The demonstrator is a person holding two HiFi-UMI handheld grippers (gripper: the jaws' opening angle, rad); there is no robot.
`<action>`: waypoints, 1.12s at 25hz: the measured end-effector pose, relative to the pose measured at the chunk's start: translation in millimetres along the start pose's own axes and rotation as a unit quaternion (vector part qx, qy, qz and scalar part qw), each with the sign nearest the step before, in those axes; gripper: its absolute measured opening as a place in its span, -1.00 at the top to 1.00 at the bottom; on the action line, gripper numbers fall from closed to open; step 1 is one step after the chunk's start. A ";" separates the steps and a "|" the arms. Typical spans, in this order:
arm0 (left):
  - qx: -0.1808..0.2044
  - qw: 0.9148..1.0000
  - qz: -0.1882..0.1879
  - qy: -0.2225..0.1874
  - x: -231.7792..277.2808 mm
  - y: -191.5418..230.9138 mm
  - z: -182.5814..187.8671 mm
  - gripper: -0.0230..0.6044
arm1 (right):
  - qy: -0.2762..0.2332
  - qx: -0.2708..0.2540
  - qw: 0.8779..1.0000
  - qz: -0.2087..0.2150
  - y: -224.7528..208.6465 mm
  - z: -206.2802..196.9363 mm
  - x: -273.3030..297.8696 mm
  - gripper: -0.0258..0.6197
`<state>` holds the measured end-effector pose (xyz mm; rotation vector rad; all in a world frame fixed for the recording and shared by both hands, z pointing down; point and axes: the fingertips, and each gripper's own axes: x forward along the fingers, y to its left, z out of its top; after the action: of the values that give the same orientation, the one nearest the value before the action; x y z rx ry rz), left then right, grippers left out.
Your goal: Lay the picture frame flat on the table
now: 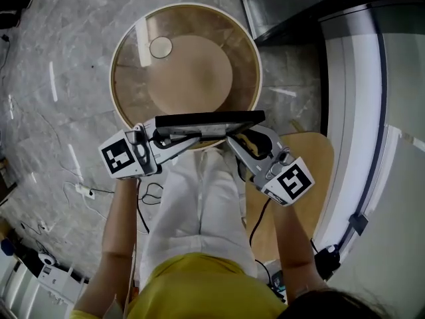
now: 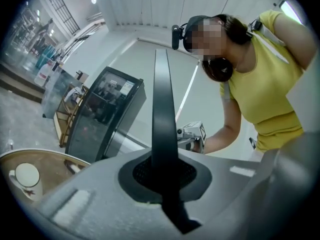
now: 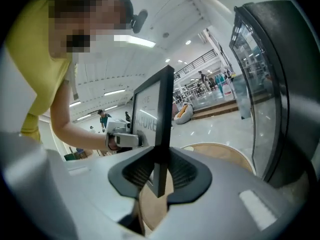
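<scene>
The black picture frame (image 1: 209, 119) stands upright on its long edge over the near rim of the round glass-topped table (image 1: 133, 38), seen from above as a dark bar. My left gripper (image 1: 159, 135) is shut on its left end; in the left gripper view the frame's thin edge (image 2: 162, 99) rises straight out of the closed pads (image 2: 162, 171). My right gripper (image 1: 243, 138) is at the frame's right end. Its jaws stand around the frame's edge (image 3: 161, 109), with a sliver of table showing beside the frame's lower corner (image 3: 159, 176).
A white round object (image 1: 161, 47) lies on the table's far left. A dark glass-fronted cabinet (image 1: 285, 5) stands beyond the table at right. A round wooden seat (image 1: 315, 155) is by my right arm. Cables (image 1: 83, 191) trail on the marble floor at left.
</scene>
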<state>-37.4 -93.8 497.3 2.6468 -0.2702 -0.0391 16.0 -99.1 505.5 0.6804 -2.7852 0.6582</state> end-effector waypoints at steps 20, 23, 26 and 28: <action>-0.060 0.990 0.124 -0.018 -10.7 73.3 -30.5 0.26 | -0.052 0.039 0.995 -0.073 -37.9 -24.5 -1.8 0.70; -0.061 0.988 0.138 -0.018 -15.3 77.9 -33.2 0.26 | -0.050 0.044 0.994 -0.089 -46.8 -29.6 -7.6 0.70; -0.064 0.988 0.143 -0.015 -15.7 83.1 -36.5 0.26 | -0.046 0.050 0.993 -0.100 -53.7 -34.6 -9.2 0.69; -0.054 0.987 0.148 -0.010 -14.4 86.8 -38.1 0.45 | -0.043 0.053 0.992 -0.103 -57.5 -38.4 -8.5 0.70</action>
<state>-64.6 -148.8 570.9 2.4735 -0.6458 0.0165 54.1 -123.6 558.4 1.0252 -2.7208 0.7542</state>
